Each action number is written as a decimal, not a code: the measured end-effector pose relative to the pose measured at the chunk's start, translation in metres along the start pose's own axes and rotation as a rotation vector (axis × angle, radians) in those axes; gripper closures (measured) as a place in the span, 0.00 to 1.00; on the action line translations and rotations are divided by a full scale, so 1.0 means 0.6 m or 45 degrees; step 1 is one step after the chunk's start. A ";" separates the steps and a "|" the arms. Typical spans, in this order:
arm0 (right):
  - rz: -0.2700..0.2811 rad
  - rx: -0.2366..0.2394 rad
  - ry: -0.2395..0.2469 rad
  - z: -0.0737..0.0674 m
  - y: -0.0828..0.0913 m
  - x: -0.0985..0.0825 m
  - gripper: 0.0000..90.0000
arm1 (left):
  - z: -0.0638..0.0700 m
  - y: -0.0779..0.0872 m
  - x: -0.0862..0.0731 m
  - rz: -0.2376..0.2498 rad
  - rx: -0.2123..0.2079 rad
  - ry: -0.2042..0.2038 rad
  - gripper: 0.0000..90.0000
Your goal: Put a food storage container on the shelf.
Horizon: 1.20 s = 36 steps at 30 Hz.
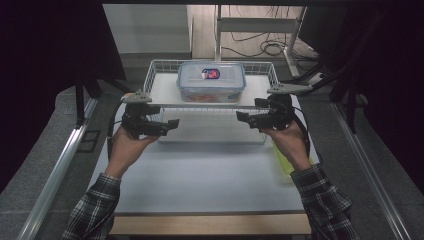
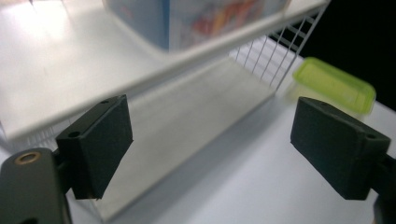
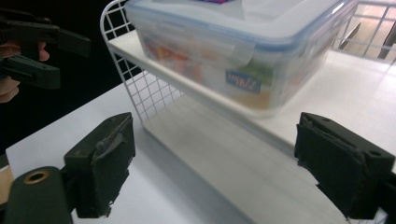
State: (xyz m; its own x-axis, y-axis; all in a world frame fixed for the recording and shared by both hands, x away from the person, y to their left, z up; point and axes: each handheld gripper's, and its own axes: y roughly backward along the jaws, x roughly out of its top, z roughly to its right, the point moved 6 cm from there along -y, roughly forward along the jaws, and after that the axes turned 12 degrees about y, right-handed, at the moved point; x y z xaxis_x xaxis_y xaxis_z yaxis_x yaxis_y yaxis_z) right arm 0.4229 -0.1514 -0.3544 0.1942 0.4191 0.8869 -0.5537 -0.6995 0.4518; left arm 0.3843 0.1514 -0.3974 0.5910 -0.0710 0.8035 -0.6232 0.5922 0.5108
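Plaid sleeves at near edge of bench (image 1: pixel 200 180), hands gripping both tools. Left tool (image 1: pixel 172 123) jaws wide apart, nothing between them, just in front of wire shelf rack (image 1: pixel 160 67) left end. Right tool (image 1: pixel 241 116) jaws likewise wide, nothing held, at rack's right end. Clear lidded food container (image 1: pixel 211 81) sits on rack's upper shelf, between both tools, untouched. Green lid (image 2: pixel 334 85) lies on bench beside rack's right side.
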 end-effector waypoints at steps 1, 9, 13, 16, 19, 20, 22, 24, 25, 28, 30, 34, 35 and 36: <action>0.003 0.004 -0.002 -0.003 0.002 -0.004 0.12 | -0.001 0.001 -0.007 -0.005 -0.001 -0.001 0.13; 0.007 0.011 0.010 -0.023 0.013 -0.037 0.09 | 0.005 0.017 -0.045 0.016 -0.034 0.024 0.11; 0.004 0.013 0.021 -0.034 0.015 -0.054 0.08 | 0.013 0.019 -0.063 0.022 -0.048 0.014 0.10; 0.000 0.014 0.029 -0.041 0.016 -0.066 0.07 | 0.018 0.020 -0.076 0.020 -0.067 0.016 0.09; 0.001 0.009 0.043 -0.047 0.020 -0.078 0.06 | 0.024 0.020 -0.090 0.029 -0.077 0.013 0.08; 0.004 0.005 0.047 -0.049 0.021 -0.081 0.06 | 0.026 0.020 -0.094 0.031 -0.081 0.010 0.08; 0.006 0.002 0.050 -0.052 0.025 -0.088 0.06 | 0.030 0.019 -0.104 0.030 -0.076 -0.007 0.08; 0.011 -0.005 0.055 -0.054 0.028 -0.095 0.06 | 0.033 0.019 -0.111 0.031 -0.065 -0.017 0.08; 0.012 -0.003 0.053 -0.056 0.029 -0.099 0.06 | 0.035 0.019 -0.115 0.034 -0.061 -0.022 0.08; 0.003 0.000 0.057 -0.061 0.029 -0.113 0.05 | 0.041 0.017 -0.128 0.035 -0.058 -0.039 0.07; -0.010 0.000 0.064 -0.064 0.029 -0.123 0.05 | 0.044 0.014 -0.139 0.027 -0.052 -0.051 0.07; -0.033 -0.007 0.083 -0.067 0.028 -0.144 0.05 | 0.046 0.008 -0.158 0.013 -0.058 -0.052 0.07; -0.034 -0.010 0.083 -0.067 0.028 -0.149 0.05 | 0.046 0.007 -0.162 0.001 -0.058 -0.055 0.07; -0.041 -0.008 0.086 -0.067 0.028 -0.153 0.05 | 0.046 0.006 -0.165 -0.003 -0.050 -0.059 0.07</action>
State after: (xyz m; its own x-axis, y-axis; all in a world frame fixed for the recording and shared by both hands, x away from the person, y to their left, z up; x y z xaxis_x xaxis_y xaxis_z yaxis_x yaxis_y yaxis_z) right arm 0.3633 -0.1787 -0.4320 0.1572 0.4795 0.8633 -0.5534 -0.6813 0.4792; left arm 0.3094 0.1383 -0.4668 0.5676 -0.1089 0.8160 -0.6005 0.6233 0.5009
